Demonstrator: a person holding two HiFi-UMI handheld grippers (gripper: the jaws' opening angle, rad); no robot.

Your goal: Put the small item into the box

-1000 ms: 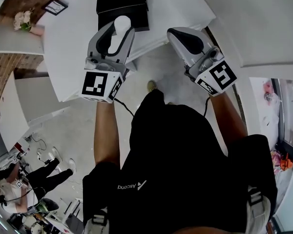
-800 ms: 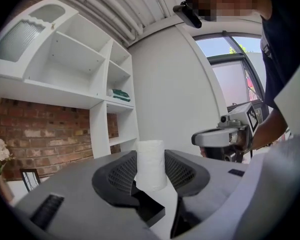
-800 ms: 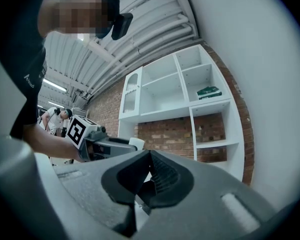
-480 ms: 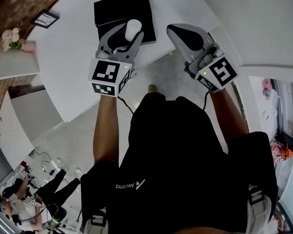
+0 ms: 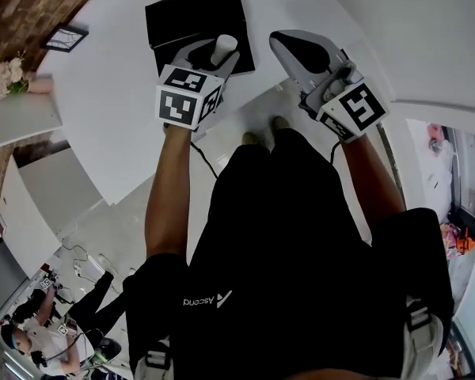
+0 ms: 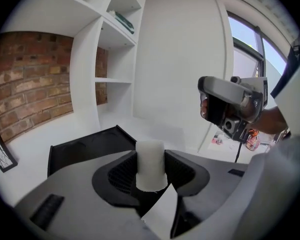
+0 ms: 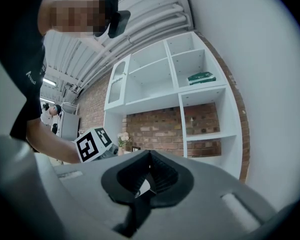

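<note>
The left gripper (image 5: 214, 58), upper centre of the frame, clamps the white item (image 5: 223, 48) above the black box (image 5: 178, 18). This looks like the placing step; next, lower it inside and part the jaws. The right gripper (image 5: 283, 38) is closed and empty.

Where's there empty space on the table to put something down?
The white table is bare left of the black box, across to the picture frame. Right of the box, the right gripper hangs in the way. Crowded spot: the box's near edge, where the left gripper holds the white cylinder.
</note>
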